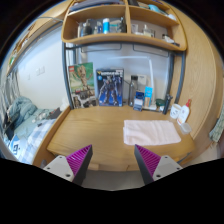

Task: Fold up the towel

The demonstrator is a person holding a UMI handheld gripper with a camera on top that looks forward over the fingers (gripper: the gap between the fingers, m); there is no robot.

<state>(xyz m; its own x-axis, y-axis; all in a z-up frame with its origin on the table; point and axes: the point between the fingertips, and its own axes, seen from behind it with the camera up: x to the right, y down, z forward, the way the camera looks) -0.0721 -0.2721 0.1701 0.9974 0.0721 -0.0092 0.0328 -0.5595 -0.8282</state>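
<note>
A white towel [150, 133] lies flat on the wooden desk [95, 130], on its right half, as a folded rectangle. My gripper [112, 161] hovers over the desk's near edge, to the left of the towel and short of it. The two fingers with purple pads [76, 159] stand wide apart with nothing between them. The right finger's tip sits just in front of the towel's near edge.
Against the wall at the back of the desk lean two picture boxes [96, 87], with bottles and cups [145, 97] to their right. A wooden shelf [122, 25] hangs above. A bed with clothes [20, 125] lies to the left.
</note>
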